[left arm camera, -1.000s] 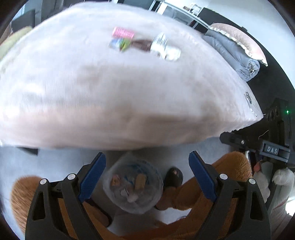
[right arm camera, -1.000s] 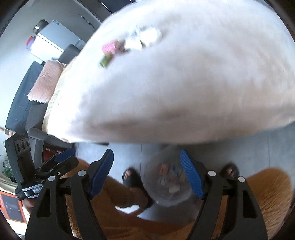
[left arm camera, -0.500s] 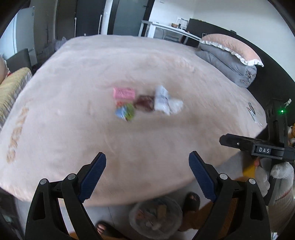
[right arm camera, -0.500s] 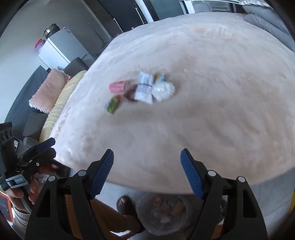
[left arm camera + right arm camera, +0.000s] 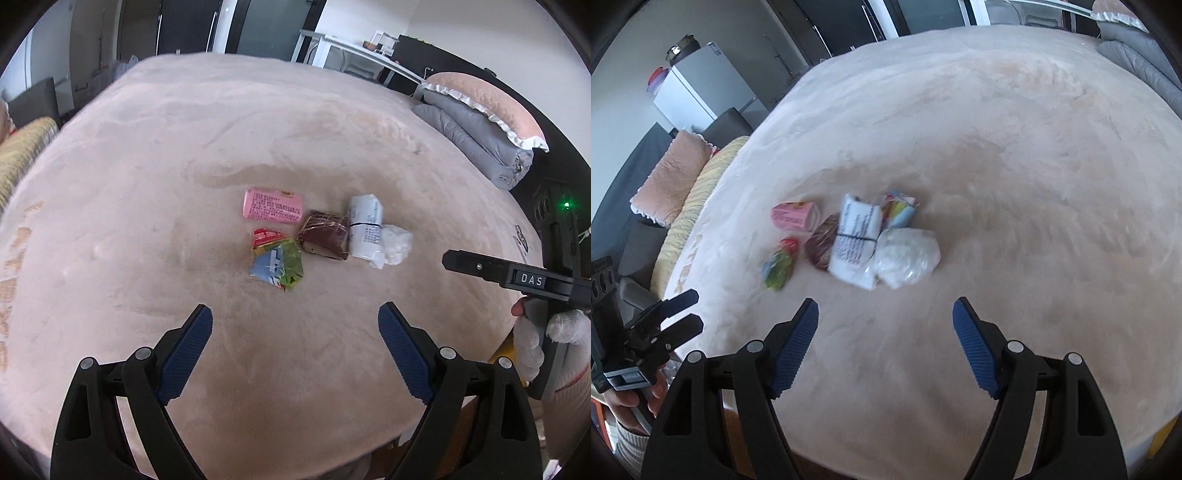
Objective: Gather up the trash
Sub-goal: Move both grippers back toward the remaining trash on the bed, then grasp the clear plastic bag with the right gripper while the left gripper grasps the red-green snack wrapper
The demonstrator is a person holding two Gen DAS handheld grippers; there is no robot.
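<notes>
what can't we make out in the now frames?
- Print on the pink rectangular wrapper and white printed packet: too small, left wrist view; blurred, right wrist view.
- Multicoloured wrapper: mostly hidden behind the white packet, right wrist view.
- Right gripper: only one black finger shows in the left wrist view; the rest is cut off by the right edge.

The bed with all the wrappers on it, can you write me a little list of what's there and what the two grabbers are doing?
surface: bed with a fuzzy beige blanket
trash pile: pink wrapper, brown wrapper, white packet, clear crumpled plastic, blue and green wrapper
pile layout: pieces bunched together near the bed's middle
left gripper: open, empty, short of the pile
right gripper: open, empty, short of the pile
pillows: pink on grey bedding at the bed's far side
</notes>
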